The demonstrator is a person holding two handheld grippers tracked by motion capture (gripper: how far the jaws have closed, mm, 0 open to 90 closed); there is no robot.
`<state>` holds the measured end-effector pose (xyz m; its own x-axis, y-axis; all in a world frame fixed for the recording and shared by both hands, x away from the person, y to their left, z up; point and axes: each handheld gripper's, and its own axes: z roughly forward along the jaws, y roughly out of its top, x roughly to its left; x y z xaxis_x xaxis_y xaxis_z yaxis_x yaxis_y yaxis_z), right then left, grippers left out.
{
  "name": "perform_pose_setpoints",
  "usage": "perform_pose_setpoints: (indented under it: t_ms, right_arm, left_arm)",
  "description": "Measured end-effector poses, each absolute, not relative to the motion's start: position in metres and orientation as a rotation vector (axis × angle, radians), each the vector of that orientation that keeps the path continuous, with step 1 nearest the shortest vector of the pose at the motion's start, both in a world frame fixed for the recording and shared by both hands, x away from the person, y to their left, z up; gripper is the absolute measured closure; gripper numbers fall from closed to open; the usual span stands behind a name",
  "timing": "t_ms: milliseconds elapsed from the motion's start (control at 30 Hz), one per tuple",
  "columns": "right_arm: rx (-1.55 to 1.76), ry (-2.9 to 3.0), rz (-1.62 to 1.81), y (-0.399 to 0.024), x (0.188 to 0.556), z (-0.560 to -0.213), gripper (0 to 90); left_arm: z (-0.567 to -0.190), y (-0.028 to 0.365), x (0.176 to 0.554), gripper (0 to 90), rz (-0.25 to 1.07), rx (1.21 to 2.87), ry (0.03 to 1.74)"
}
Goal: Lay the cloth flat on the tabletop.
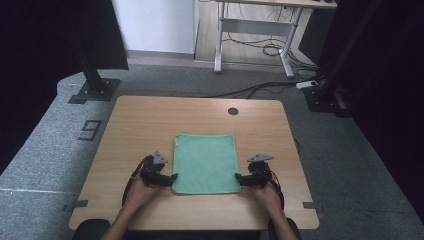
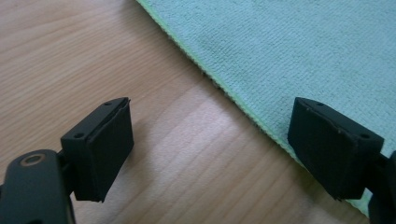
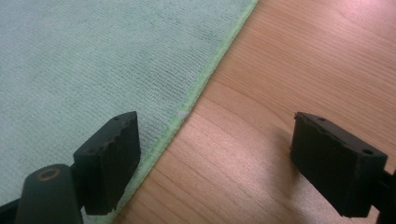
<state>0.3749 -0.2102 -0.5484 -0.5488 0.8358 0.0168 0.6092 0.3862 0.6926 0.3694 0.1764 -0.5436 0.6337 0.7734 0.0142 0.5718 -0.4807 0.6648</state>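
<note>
I see the green microfibre cloth (image 1: 206, 163) lying flat on the wooden table (image 1: 140, 120), toward its near edge. My left gripper (image 1: 173, 177) sits at the cloth's near left corner, jaws wide apart and straddling its hem. My right gripper (image 1: 238, 178) mirrors it at the near right corner, jaws apart, gripping nothing.

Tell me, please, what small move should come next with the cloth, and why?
Probably close both at once: the left hand-held gripper and right hand-held gripper stand open, each straddling a side edge of the flat green cloth near its front corners, gripping nothing yet.
</note>
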Motion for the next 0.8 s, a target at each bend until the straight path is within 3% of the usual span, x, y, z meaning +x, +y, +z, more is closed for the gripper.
perform_pose_setpoints:
  t_ms: [100, 267, 433, 633, 800]
  right_arm:
    - [1.252, 2.317, 0.949, -0.209, 0.374, -0.549, 17.0]
    - [1.241, 2.324, 0.957, -0.211, 0.374, -0.547, 17.1]
    - [1.240, 2.309, 1.004, -0.220, 0.370, -0.539, 13.5]
    - [1.247, 2.336, 0.979, -0.232, 0.371, -0.542, 12.4]
    - [1.230, 2.352, 0.926, -0.232, 0.371, -0.547, 4.0]
  left_arm:
    - [-0.545, 0.179, 0.371, 14.5, 0.387, 2.208, 1.057]
    - [-0.539, 0.177, 0.368, 14.6, 0.452, 2.237, 1.018]
    - [-0.521, 0.198, 0.359, 14.7, 0.423, 2.171, 1.025]
    - [-0.531, 0.223, 0.345, 14.5, 0.401, 2.181, 1.085]
    - [-0.540, 0.231, 0.345, 14.4, 0.405, 2.187, 1.117]
